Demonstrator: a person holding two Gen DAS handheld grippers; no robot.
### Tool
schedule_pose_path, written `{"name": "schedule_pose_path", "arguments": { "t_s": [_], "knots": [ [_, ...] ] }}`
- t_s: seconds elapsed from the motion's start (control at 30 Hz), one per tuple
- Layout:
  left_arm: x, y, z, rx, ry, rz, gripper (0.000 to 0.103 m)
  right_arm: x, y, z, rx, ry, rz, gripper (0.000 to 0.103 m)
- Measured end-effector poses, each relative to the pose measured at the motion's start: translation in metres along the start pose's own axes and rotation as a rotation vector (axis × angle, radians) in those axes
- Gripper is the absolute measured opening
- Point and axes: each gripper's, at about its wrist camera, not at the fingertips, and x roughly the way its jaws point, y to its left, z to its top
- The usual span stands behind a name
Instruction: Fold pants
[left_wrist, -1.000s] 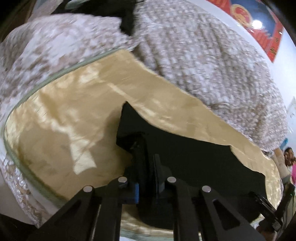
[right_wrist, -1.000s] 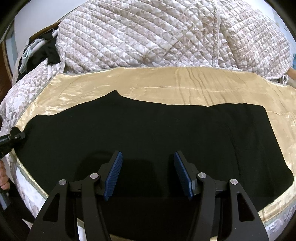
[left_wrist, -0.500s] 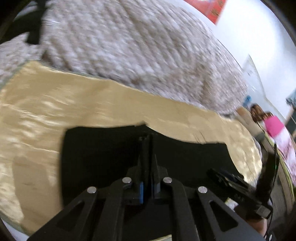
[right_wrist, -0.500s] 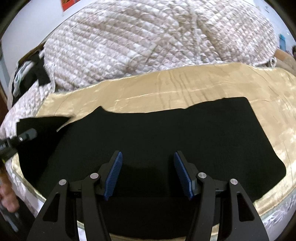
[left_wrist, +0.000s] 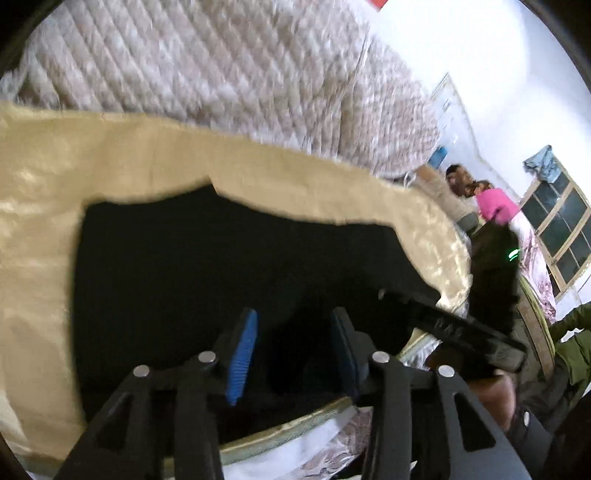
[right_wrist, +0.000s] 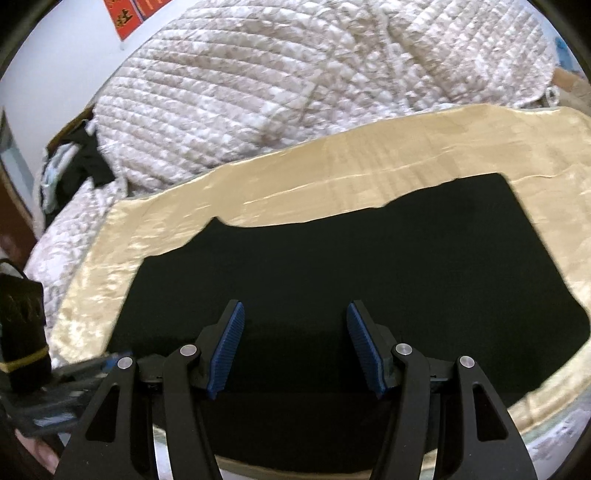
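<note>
The black pants lie folded over into a shorter flat shape on the gold satin sheet. They also show in the left wrist view. My left gripper is open and empty, low over the near edge of the pants. My right gripper is open and empty above the near middle of the pants. The right gripper body shows at the right of the left wrist view, and the left gripper at the lower left of the right wrist view.
A quilted white-and-beige comforter is heaped behind the sheet. Dark clothes lie at the far left. People sit near a window on the right. The bed's front edge is just below the grippers.
My left gripper carried one end of the pants over onto the rest, then opened and let go. The pants now look shorter. My right gripper stayed open.
</note>
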Motion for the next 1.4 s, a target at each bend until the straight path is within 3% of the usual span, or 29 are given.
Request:
{"name": "schedule_pose_path", "arguments": {
  "t_s": [0.17, 0.3, 0.43, 0.6, 0.67, 0.7, 0.73, 0.8, 0.9, 1.07, 1.23, 1.4],
  "knots": [
    [-0.018, 0.041, 0.023, -0.009, -0.054, 0.223, 0.048, 0.018, 0.01, -0.003, 0.031, 0.067, 0.15, 0.058],
    [-0.021, 0.073, 0.027, -0.059, -0.062, 0.319, 0.048, 0.039, 0.022, 0.0, 0.01, 0.112, 0.189, 0.058],
    [-0.009, 0.09, 0.022, -0.113, -0.045, 0.33, 0.048, 0.057, 0.03, 0.007, -0.007, 0.138, 0.21, 0.058],
    [-0.004, 0.091, 0.018, -0.101, -0.033, 0.336, 0.048, 0.075, 0.039, 0.016, -0.028, 0.166, 0.221, 0.058],
    [-0.004, 0.091, 0.018, -0.091, -0.035, 0.34, 0.048, 0.079, 0.04, 0.017, -0.024, 0.171, 0.222, 0.044],
    [-0.002, 0.09, 0.019, -0.09, -0.037, 0.343, 0.048, 0.081, 0.038, 0.016, -0.01, 0.177, 0.218, 0.024],
    [-0.002, 0.09, 0.019, -0.088, -0.038, 0.345, 0.048, 0.082, 0.034, 0.016, 0.014, 0.181, 0.214, 0.012],
    [-0.003, 0.09, 0.019, -0.086, -0.041, 0.35, 0.048, 0.079, 0.027, 0.016, 0.058, 0.182, 0.235, 0.002],
    [-0.004, 0.09, 0.02, -0.081, -0.049, 0.352, 0.048, 0.063, 0.026, 0.016, 0.057, 0.134, 0.238, 0.002],
    [-0.001, 0.089, 0.02, -0.078, -0.037, 0.347, 0.048, 0.065, 0.011, 0.008, 0.097, 0.15, 0.189, 0.002],
    [-0.001, 0.084, 0.018, -0.052, -0.036, 0.34, 0.048, 0.054, 0.018, 0.013, 0.063, 0.096, 0.185, 0.002],
    [0.002, 0.083, 0.016, -0.053, -0.026, 0.339, 0.048, 0.064, 0.007, 0.01, 0.095, 0.12, 0.158, 0.002]
  ]
}}
